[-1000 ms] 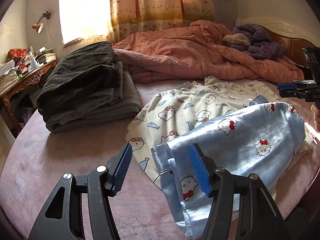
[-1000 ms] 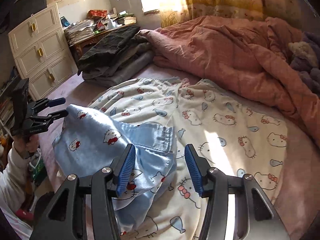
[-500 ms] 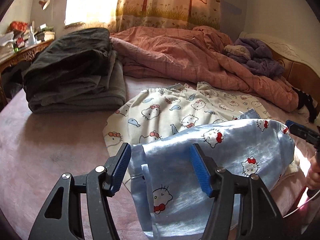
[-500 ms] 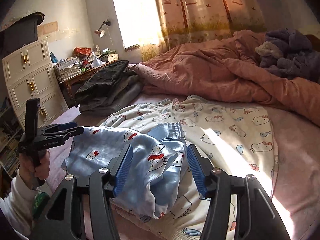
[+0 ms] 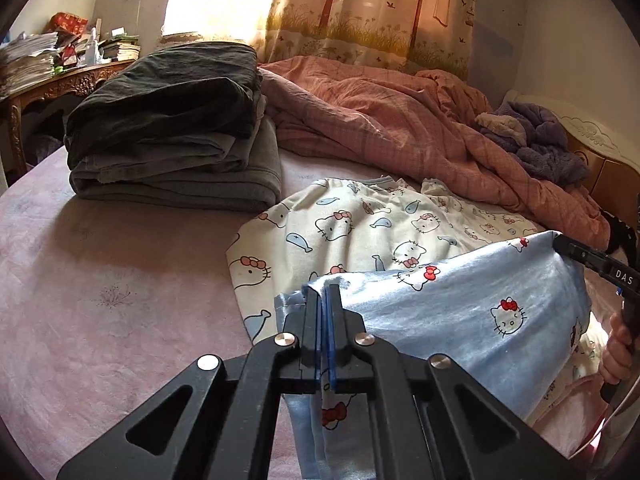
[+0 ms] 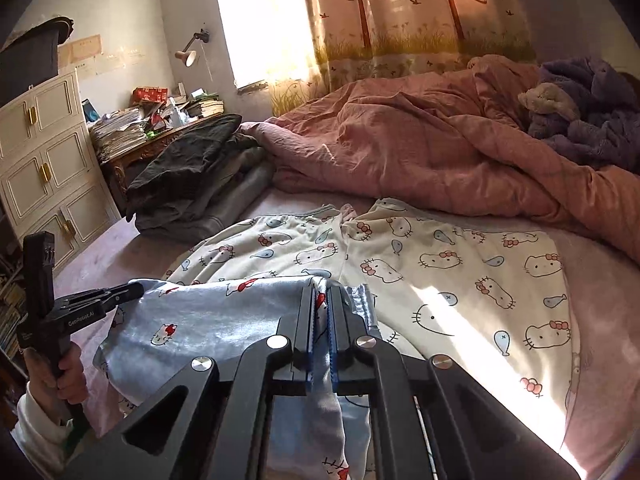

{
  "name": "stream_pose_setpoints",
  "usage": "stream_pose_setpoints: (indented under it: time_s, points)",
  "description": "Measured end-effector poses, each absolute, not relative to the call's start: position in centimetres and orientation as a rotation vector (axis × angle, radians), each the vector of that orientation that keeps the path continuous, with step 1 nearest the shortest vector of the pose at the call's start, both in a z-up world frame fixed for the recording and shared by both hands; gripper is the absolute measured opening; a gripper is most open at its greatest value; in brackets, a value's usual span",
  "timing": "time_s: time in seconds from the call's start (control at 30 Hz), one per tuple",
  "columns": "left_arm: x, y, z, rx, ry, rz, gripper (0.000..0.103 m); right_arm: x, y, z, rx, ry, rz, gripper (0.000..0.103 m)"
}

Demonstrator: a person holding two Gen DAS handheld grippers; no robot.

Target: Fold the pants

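Note:
Light blue satin pants with a cat print (image 5: 472, 312) hang stretched between my two grippers above the bed; they also show in the right wrist view (image 6: 208, 328). My left gripper (image 5: 324, 292) is shut on one corner of them. My right gripper (image 6: 320, 292) is shut on the other corner. The right gripper shows at the right edge of the left wrist view (image 5: 580, 256), and the left gripper at the left of the right wrist view (image 6: 120, 292).
A cream cat-print garment (image 6: 440, 264) lies flat on the pink bed sheet (image 5: 100, 280) under the pants. A stack of dark folded clothes (image 5: 172, 128) sits at the back left. A rumpled pink quilt (image 6: 420, 148) and a purple blanket (image 6: 592, 108) lie behind. A cabinet (image 6: 44, 168) and a cluttered desk (image 6: 132, 128) stand beside the bed.
Both grippers were open around the blue pants; now both have shut on its corners and lifted it taut between them.

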State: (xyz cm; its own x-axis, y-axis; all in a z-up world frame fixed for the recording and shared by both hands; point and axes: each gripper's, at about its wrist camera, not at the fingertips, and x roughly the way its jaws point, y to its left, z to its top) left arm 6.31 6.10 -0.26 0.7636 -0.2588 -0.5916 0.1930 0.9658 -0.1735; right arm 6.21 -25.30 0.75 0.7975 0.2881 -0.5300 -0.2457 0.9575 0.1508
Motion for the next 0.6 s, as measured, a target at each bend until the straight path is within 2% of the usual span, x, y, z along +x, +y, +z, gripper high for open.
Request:
stream_pose_setpoints:
  time_s: [0.2,0.6]
  points:
    - [6.9,5.2,-1.9,-0.019,0.666,-0.184,0.002,8.3,-25.5,-2.1,0.112,0.663,0.255,0.005]
    - [6.7,4.4,-3.1,0.052,0.657,-0.108,0.006,8.9,-26.9,-5.0,0.167,0.7,0.117,0.006]
